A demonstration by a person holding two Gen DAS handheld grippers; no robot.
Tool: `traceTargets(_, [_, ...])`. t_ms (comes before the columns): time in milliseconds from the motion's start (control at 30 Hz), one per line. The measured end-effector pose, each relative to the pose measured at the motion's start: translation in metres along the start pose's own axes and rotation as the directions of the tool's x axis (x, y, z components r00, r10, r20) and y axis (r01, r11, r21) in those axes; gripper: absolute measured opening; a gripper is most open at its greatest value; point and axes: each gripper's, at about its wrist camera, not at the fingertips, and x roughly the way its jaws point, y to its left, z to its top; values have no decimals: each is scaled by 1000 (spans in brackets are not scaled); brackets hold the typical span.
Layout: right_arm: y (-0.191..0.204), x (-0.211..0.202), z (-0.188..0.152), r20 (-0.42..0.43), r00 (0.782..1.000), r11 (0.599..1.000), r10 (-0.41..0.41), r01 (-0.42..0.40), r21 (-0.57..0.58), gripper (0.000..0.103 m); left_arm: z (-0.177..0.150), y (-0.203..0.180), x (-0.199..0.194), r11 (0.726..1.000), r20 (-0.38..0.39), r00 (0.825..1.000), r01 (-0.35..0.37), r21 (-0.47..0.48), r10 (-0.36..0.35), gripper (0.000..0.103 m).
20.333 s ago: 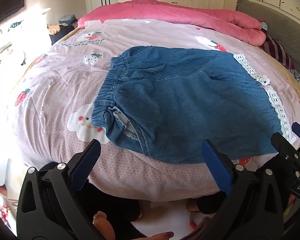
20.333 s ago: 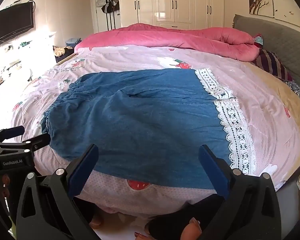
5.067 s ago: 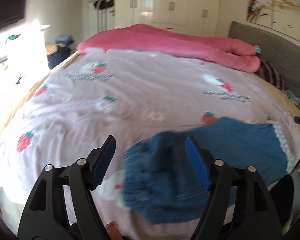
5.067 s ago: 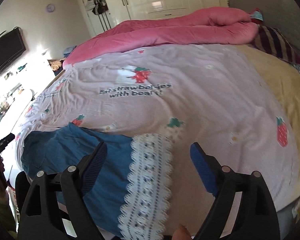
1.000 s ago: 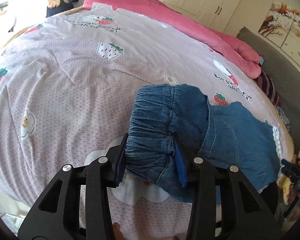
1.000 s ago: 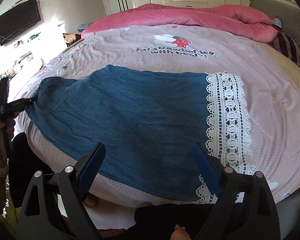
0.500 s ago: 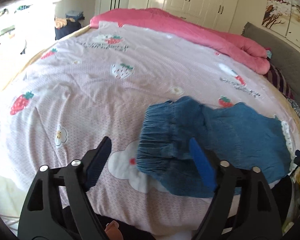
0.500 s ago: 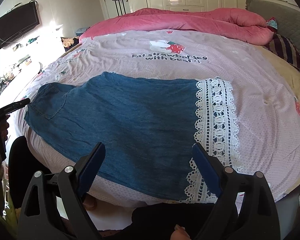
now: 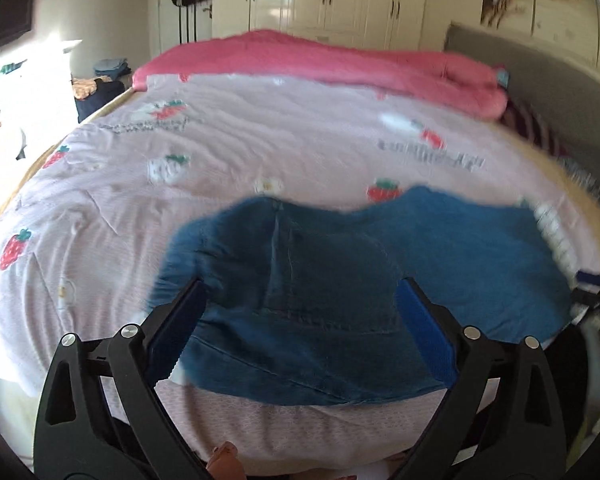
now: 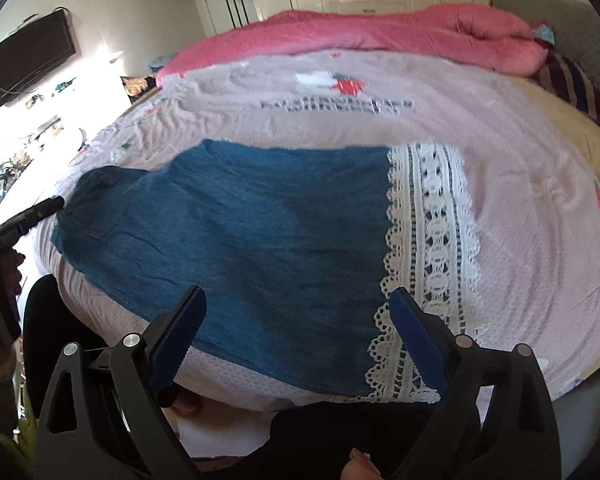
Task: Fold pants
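Right wrist view: the denim pants lie sideways before both spread, empty tongs, lace hem nearer the right, waist nearer the left tongs, which just opened.

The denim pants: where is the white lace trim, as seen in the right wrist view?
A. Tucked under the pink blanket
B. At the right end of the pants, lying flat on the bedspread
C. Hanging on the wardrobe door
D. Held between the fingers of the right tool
B: the white lace trim runs along the right end of the denim pants, flat on the bedspread.
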Motion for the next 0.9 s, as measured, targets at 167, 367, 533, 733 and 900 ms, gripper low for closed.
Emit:
traceTargets(167, [-15,16,-7,-53,999,999,6,-3,47,92,-14,2,28,999,-81,996,-40,35,42,91])
traceTargets(367, [-24,22,-12,-83,997,996,9,-2,84,92,-20,7,38,999,-100,994,-46,22,48,93])
traceTargets(533, [-28,21,-18,-57,998,996,31,-26,81,92,-23,3,41,997,-98,992,-69,42,73,93])
traceTargets(733, [-35,-12,-21,19,996,987,91,-93,130,94,-11,-9,7,999,-44,998,-34,10,34,93])
traceTargets(900, [-42,-41,-14,86,996,991,29,-40,127,96,4,-42,-18,996,-5,996,87,8,-87,93])
